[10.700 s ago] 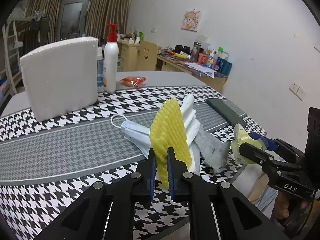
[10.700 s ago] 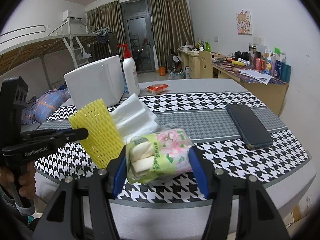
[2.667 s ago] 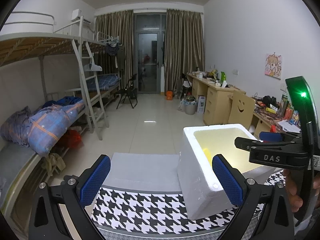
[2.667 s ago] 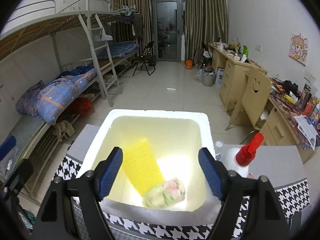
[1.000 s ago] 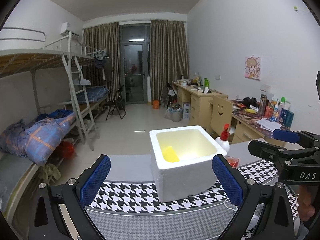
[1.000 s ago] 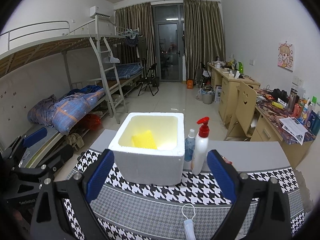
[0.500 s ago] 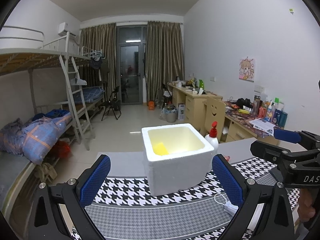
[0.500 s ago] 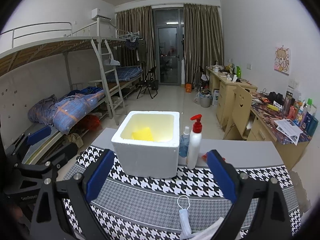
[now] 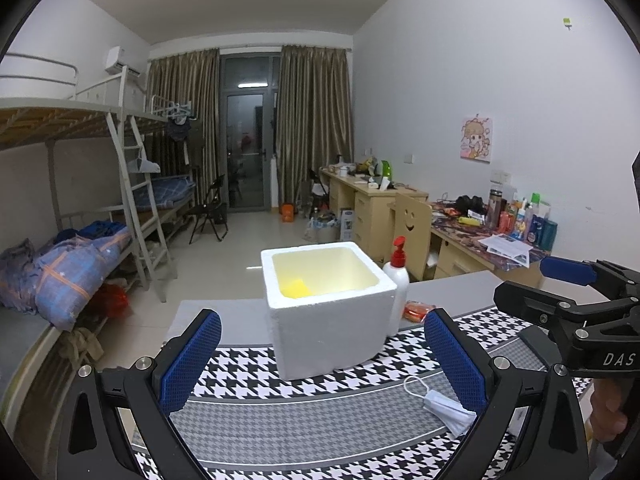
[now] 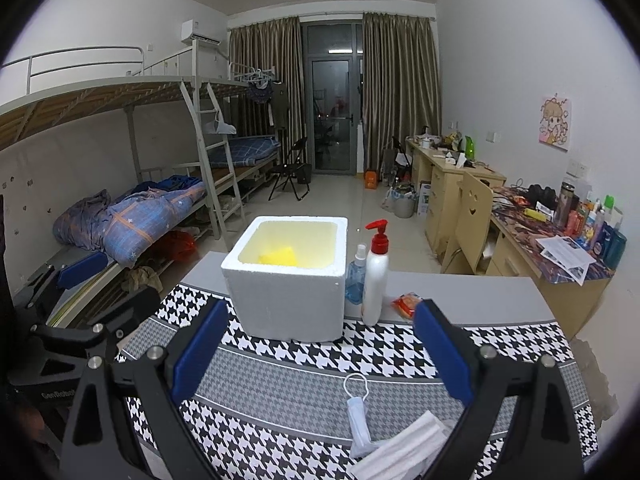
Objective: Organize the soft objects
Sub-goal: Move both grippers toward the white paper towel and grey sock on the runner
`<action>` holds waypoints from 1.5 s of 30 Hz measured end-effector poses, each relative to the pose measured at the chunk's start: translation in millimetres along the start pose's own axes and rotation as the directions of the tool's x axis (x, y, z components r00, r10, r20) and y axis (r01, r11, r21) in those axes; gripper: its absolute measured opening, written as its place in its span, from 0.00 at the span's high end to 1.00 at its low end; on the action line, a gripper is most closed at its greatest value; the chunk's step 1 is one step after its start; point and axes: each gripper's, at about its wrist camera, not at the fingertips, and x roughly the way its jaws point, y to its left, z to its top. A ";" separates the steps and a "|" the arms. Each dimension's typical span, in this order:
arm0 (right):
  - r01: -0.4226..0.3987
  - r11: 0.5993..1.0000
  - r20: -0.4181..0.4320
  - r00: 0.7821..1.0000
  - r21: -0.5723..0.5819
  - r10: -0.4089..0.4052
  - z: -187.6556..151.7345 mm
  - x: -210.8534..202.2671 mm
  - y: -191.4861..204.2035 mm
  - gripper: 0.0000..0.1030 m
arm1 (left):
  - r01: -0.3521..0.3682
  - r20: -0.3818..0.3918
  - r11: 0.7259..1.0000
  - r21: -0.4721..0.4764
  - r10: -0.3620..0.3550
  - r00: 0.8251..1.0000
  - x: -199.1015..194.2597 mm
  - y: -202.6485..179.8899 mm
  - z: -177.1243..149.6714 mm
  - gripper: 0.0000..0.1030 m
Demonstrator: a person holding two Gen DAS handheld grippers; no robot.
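A white foam box [image 9: 326, 308] [image 10: 290, 280] stands on the houndstooth tablecloth, with a yellow foam net [image 9: 294, 288] [image 10: 278, 258] lying inside it. A pale blue face mask [image 9: 444, 404] [image 10: 357, 412] lies on the cloth nearer to me, beside a stack of white foam sheets [image 10: 400, 448]. My left gripper [image 9: 322, 360] is open and holds nothing, well back from the box. My right gripper [image 10: 320, 352] is also open and holds nothing; it shows at the right edge of the left wrist view [image 9: 560, 284].
A white pump bottle with a red top [image 10: 375, 276] [image 9: 396, 280], a small blue spray bottle [image 10: 356, 280] and a red snack packet [image 10: 406, 304] stand right of the box. A dark phone [image 9: 534, 344] lies at the right. Bunk beds, desks and a chair lie beyond the table.
Both grippers let go of the yellow net and tissue pack into the box, then pulled back and up; the box looks smaller and the mask and foam sheets have come into view.
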 end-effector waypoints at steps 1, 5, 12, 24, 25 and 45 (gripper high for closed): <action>0.001 1.000 0.003 1.000 0.001 -0.001 -0.8 -2.2 -1.0 0.06 | 0.002 0.001 1.000 -0.001 -0.002 1.000 -1.2 -1.3 -0.1 0.01; 0.014 1.000 0.016 1.000 0.005 -0.014 -3.8 -9.1 -4.9 0.06 | 0.011 0.009 1.000 -0.002 -0.011 1.000 -5.3 -7.8 -2.2 0.01; 0.039 0.999 0.020 0.999 0.011 -0.039 -15.2 -17.7 -12.7 0.06 | 0.039 0.017 0.999 0.014 -0.040 0.999 -8.8 -21.2 -8.3 0.01; 0.095 0.994 0.036 0.995 0.052 -0.097 -35.5 -34.9 -36.0 0.06 | 0.091 0.026 0.995 0.039 -0.092 0.995 -10.3 -47.5 -25.8 0.01; 0.103 0.993 0.038 0.994 0.052 -0.105 -36.9 -36.6 -37.8 0.06 | 0.094 0.026 0.995 0.041 -0.095 0.995 -10.6 -49.7 -27.2 0.01; 0.164 0.981 0.017 0.986 0.102 -0.167 -69.0 -43.8 -68.0 0.06 | 0.183 -0.009 0.982 0.047 -0.183 0.983 0.5 -81.8 -49.8 0.01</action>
